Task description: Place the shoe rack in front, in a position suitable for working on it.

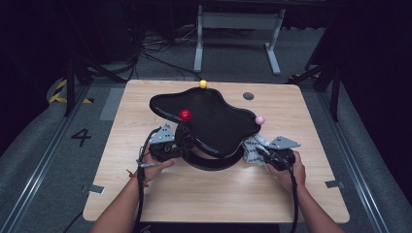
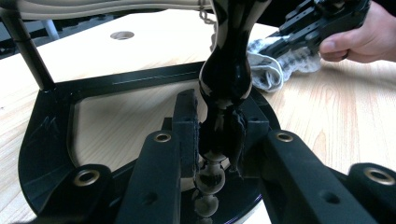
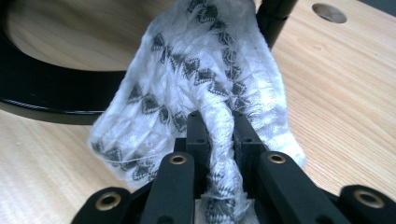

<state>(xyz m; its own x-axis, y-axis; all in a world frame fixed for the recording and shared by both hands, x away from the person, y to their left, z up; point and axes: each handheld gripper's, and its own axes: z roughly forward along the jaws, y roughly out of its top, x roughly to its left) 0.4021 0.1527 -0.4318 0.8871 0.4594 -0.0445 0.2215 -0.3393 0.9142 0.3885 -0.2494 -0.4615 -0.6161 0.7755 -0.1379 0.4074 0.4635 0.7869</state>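
Glossy black wavy-topped stand (image 1: 209,116) with red, yellow and pink ball knobs, tilted on the wooden table, its turned black leg (image 2: 226,79) clamped; white cloth with grey diamond pattern (image 3: 201,84), bunched and pinched, beside its ring base.

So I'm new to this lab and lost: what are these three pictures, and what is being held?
A person works at a light wooden table, holding a two-jaw tool in each hand. One picture looks down from above; the other two come from cameras riding on the tools. On the table stands a glossy black wavy-topped stand with red, yellow and pink ball knobs. The left tool is shut on the stand's black turned post. The right tool is shut on a white cloth with grey pattern.
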